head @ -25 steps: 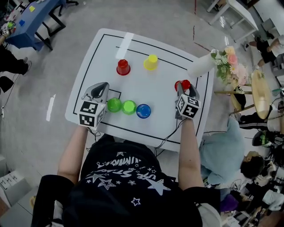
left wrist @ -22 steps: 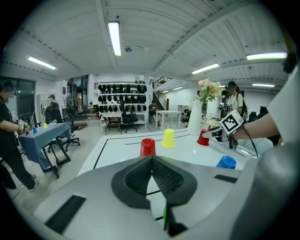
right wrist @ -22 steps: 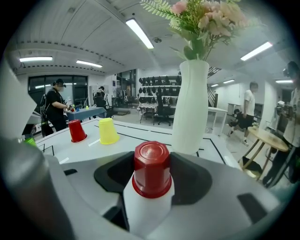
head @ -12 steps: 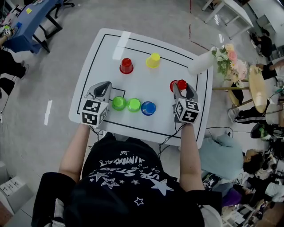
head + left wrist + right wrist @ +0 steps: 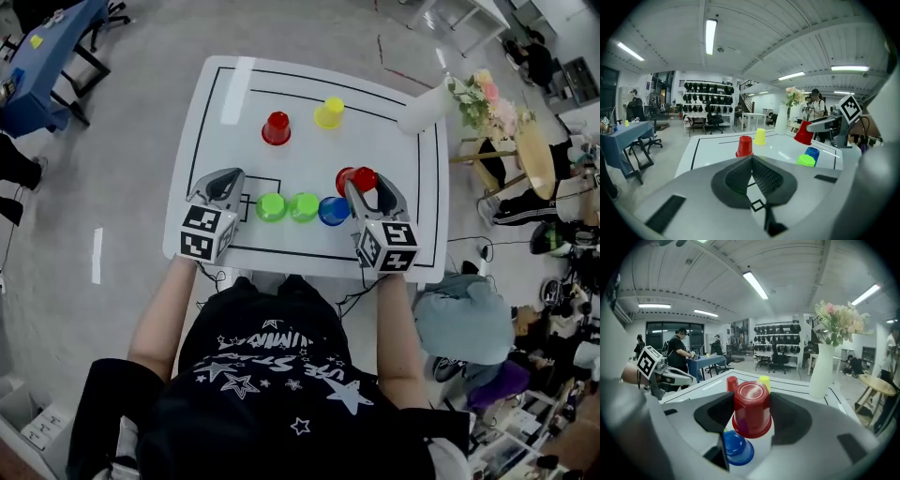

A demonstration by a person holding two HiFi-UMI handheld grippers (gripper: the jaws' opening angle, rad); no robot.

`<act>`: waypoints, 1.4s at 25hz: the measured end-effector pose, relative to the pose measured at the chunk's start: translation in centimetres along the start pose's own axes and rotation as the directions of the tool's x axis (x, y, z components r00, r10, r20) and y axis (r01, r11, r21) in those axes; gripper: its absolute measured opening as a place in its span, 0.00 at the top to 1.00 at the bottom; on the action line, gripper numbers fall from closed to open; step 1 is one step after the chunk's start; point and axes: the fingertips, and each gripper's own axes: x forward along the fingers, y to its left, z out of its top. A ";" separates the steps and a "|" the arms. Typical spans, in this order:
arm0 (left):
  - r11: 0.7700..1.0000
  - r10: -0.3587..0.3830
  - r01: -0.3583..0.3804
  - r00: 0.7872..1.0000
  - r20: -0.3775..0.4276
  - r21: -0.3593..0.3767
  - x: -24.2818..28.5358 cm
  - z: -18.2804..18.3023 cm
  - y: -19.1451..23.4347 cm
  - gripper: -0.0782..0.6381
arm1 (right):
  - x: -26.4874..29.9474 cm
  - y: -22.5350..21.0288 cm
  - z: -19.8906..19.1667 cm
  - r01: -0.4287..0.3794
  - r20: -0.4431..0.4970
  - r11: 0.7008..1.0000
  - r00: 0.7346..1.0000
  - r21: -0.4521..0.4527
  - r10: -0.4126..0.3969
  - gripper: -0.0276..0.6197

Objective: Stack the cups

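"At the left side of the white table, what was the left gripper doing?"

"Very little. Its jaws were pressed together with nothing between them, near the left end of the row."

"Which row?"

"One green cup, a second green cup right beside it, then a blue cup. All three were mouth down, with their long axes upright. Farther back stood a far red cup and a yellow cup, also upside down and apart from each other."

"And the right side?"

"The right gripper was clamped on the held red cup — one jaw against each side of its wall. The cup hung mouth down with its flat base up, and its long axis was near upright with a slight lean. It looked lifted off the tabletop, just beyond the blue cup. Past it, at the table's far right corner, stood a white vase of flowers."
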 end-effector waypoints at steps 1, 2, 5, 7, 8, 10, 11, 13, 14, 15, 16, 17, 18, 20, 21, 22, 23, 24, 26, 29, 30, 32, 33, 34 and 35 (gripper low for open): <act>1.000 -0.012 0.012 1.000 0.000 0.003 -0.3 -0.2 0.1 0.88 | -0.4 0.8 0.0 0.005 0.001 1.000 1.000 0.002 -0.005 0.59; 1.000 -0.025 0.025 1.000 -0.002 0.006 -0.6 -0.4 0.2 0.88 | -0.8 1.5 0.1 0.011 0.002 1.000 1.000 0.003 -0.011 0.59; 0.998 -0.057 0.057 0.998 -0.007 0.018 -1.3 -0.9 0.6 0.88 | -1.7 3.3 0.1 0.025 0.003 1.000 1.000 0.003 -0.025 0.59; 0.997 -0.072 0.072 0.997 -0.011 0.023 -1.7 -1.3 0.7 0.88 | -1.9 4.4 -0.1 0.031 -0.002 1.000 1.000 -0.005 -0.031 0.59; 0.997 -0.078 0.078 0.997 -0.014 0.025 -1.9 -1.5 0.7 0.88 | -2.0 4.8 -0.3 0.033 -0.005 0.999 0.999 -0.014 -0.033 0.59; 0.996 -0.088 0.088 0.996 -0.018 0.030 -2.3 -1.9 0.7 0.88 | -2.1 5.6 -0.7 0.037 -0.014 0.999 0.999 -0.033 -0.037 0.59; 0.995 -0.091 0.091 0.996 -0.020 0.031 -2.5 -2.1 0.7 0.88 | -2.1 5.9 -0.9 0.038 -0.018 0.998 0.999 -0.040 -0.039 0.59; 0.995 -0.093 0.093 0.995 -0.021 0.032 -2.9 -2.3 0.6 0.88 | -2.0 6.2 -1.2 0.041 -0.027 0.998 0.999 -0.050 -0.043 0.59; 0.995 -0.093 0.094 0.995 -0.021 0.031 -3.0 -2.4 0.5 0.88 | -1.9 6.3 -1.4 0.044 -0.033 0.997 0.998 -0.058 -0.046 0.59; 0.995 -0.094 0.094 0.995 -0.022 0.032 -3.1 -2.5 0.4 0.88 | -1.9 6.2 -1.5 0.047 -0.039 0.997 0.998 -0.068 -0.050 0.59; 0.995 -0.092 0.093 0.995 -0.024 0.033 -3.2 -2.6 0.3 0.88 | -1.8 6.2 -1.7 0.048 -0.045 0.996 0.998 -0.077 -0.051 0.59; 0.995 -0.089 0.090 0.996 -0.025 0.033 -3.3 -2.7 0.3 0.88 | -1.8 6.2 -1.8 0.047 -0.047 0.995 0.998 -0.083 -0.051 0.59; 0.996 -0.083 0.084 0.996 -0.026 0.033 -3.3 -2.8 0.3 0.88 | -1.7 6.2 -1.9 0.045 -0.045 0.996 0.998 -0.083 -0.048 0.59; 0.997 -0.068 0.068 0.997 -0.028 0.030 -3.5 -3.0 0.3 0.88 | -1.6 6.2 -2.0 0.041 -0.036 0.996 0.998 -0.074 -0.043 0.59; 0.998 -0.059 0.060 0.998 -0.030 0.028 -3.6 -3.1 0.3 0.88 | -1.6 6.1 -2.0 0.038 -0.033 0.997 0.999 -0.068 -0.041 0.58; 0.998 -0.051 0.051 0.998 -0.031 0.025 -3.7 -3.1 0.3 0.88 | -1.6 6.1 -2.1 0.035 -0.032 0.998 0.999 -0.062 -0.037 0.58; 0.999 -0.043 0.043 0.999 -0.033 0.023 -3.8 -3.1 0.2 0.88 | -1.6 6.1 -2.2 0.028 -0.033 0.998 0.999 -0.056 -0.030 0.58; 0.999 -0.035 0.036 0.999 -0.034 0.023 -3.9 -3.1 0.1 0.88 | -1.6 6.1 -2.3 0.018 -0.035 0.998 0.999 -0.052 -0.020 0.58; 1.000 -0.017 0.018 0.999 -0.037 0.023 -4.2 -3.0 -0.1 0.88 | -1.6 6.2 -2.4 -0.004 -0.039 0.999 0.999 -0.047 0.002 0.58; 1.000 0.013 -0.012 0.999 -0.040 0.015 -4.6 -3.0 -0.4 0.88 | -1.6 6.2 -2.7 -0.033 -0.044 0.999 0.999 -0.041 0.031 0.57; 1.000 0.022 -0.022 0.999 -0.041 0.012 -4.8 -3.0 -0.5 0.88 | -1.6 6.2 -2.8 -0.041 -0.043 0.998 0.998 -0.039 0.040 0.56; 0.999 0.041 -0.040 0.998 -0.043 0.011 -5.1 -3.1 -0.7 0.88 | -1.6 6.3 -2.8 -0.058 -0.037 0.998 0.998 -0.040 0.056 0.53; 0.999 0.050 -0.049 0.998 -0.044 0.011 -5.3 -3.2 -0.8 0.88 | -1.6 6.4 -2.7 -0.066 -0.033 0.997 0.997 -0.042 0.065 0.51; 0.998 0.059 -0.058 0.997 -0.044 0.011 -5.5 -3.3 -0.9 0.88 | -1.7 6.4 -2.7 -0.075 -0.027 0.996 0.997 -0.041 0.074 0.50; 0.998 0.067 -0.067 0.997 -0.043 0.010 -5.7 -3.4 -0.9 0.88 | -1.8 6.5 -2.6 -0.084 -0.020 0.996 0.996 -0.039 0.083 0.50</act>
